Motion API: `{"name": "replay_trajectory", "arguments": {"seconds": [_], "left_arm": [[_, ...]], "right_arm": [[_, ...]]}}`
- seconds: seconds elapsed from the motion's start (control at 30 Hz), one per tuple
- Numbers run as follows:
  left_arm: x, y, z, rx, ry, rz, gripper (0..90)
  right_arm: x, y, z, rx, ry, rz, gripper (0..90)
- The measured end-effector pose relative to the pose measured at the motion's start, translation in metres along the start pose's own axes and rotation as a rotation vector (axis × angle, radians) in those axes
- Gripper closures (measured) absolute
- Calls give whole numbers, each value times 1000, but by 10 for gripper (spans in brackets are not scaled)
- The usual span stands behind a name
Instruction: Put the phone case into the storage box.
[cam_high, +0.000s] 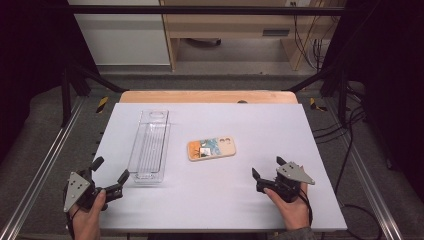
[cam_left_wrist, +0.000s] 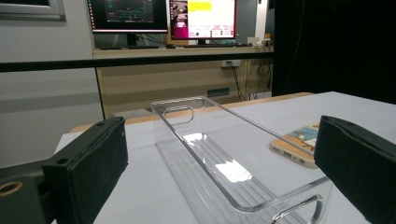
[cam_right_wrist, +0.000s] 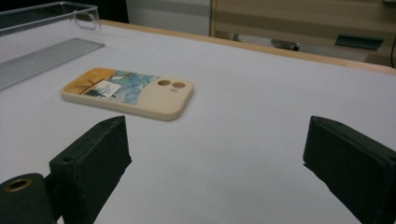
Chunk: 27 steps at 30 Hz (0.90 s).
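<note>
A cream phone case (cam_high: 211, 148) with a painted picture lies flat near the middle of the white table (cam_high: 260, 125). To its left stands a long clear plastic tray (cam_high: 149, 145) with nothing in it. My left gripper (cam_high: 110, 170) is open at the table's front left, just short of the tray's near end (cam_left_wrist: 252, 200). My right gripper (cam_high: 266, 167) is open at the front right, pointing toward the case (cam_right_wrist: 128, 93), with bare table between them. The case's edge (cam_left_wrist: 299, 144) appears beside the tray in the left gripper view.
Metal rails (cam_high: 45, 160) run along both sides of the table. Beyond the far wooden edge (cam_high: 207, 96) are a desk and cables. Monitors (cam_left_wrist: 161, 16) stand on a desk in the background.
</note>
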<state>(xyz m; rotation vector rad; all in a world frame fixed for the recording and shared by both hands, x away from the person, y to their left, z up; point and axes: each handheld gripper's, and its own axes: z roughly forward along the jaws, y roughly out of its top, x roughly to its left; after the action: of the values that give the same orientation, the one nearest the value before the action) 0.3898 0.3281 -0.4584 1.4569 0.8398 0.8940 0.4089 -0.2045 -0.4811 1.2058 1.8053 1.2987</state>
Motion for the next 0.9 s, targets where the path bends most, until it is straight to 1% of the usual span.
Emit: {"name": "replay_trajectory", "arguments": {"seconds": [0.03, 0.07, 0.17, 0.2, 0.23, 0.27, 0.33, 0.4, 0.47, 0.5, 0.57, 0.6, 0.63, 0.7, 0.83, 0.87, 0.9], "left_arm": [[0, 0, 0, 0, 0, 1, 25], [-1, 0, 0, 1, 0, 1, 25], [-3, 0, 1, 4, -9, 4, 25], [-4, 0, 1, 6, -11, 7, 25], [-4, 0, 1, 6, -12, 9, 25], [-5, 0, 1, 6, -15, 7, 25], [-5, 0, 1, 11, -18, 11, 25], [-6, -1, 2, 14, -19, 11, 25], [-7, -3, 3, 18, -16, 5, 25], [-8, -2, 3, 16, -20, 7, 25], [-8, -1, 3, 9, -19, 19, 25], [-7, -1, 3, 8, -19, 17, 25], [-6, -1, 3, 8, -15, 7, 25], [-3, -3, 3, 7, -13, -9, 25], [0, -2, 0, -1, -5, -19, 25], [0, -2, 0, 0, -5, -19, 25], [0, -2, 0, -1, -4, -17, 25]], "right_arm": [[0, 0, 0, 0, 0, 0, 77], [3, 1, 3, 23, 8, -5, 82], [5, 4, 4, 30, 19, -6, 82], [6, 9, 4, 34, 30, -13, 82], [6, 9, 4, 34, 30, -13, 82], [7, 15, 5, 34, 32, -22, 82], [8, 17, 6, 36, 33, -24, 81], [11, 24, 11, 54, 34, -37, 81], [14, 30, 19, 82, 32, -42, 77], [17, 33, 24, 99, 47, -51, 74], [22, 39, 33, 124, 62, -74, 75], [24, 42, 38, 139, 71, -88, 78], [27, 45, 43, 148, 80, -95, 83], [33, 53, 55, 165, 102, -97, 94], [44, 67, 73, 189, 117, -98, 123], [49, 76, 83, 201, 122, -101, 146], [49, 76, 83, 201, 122, -101, 146]]}}
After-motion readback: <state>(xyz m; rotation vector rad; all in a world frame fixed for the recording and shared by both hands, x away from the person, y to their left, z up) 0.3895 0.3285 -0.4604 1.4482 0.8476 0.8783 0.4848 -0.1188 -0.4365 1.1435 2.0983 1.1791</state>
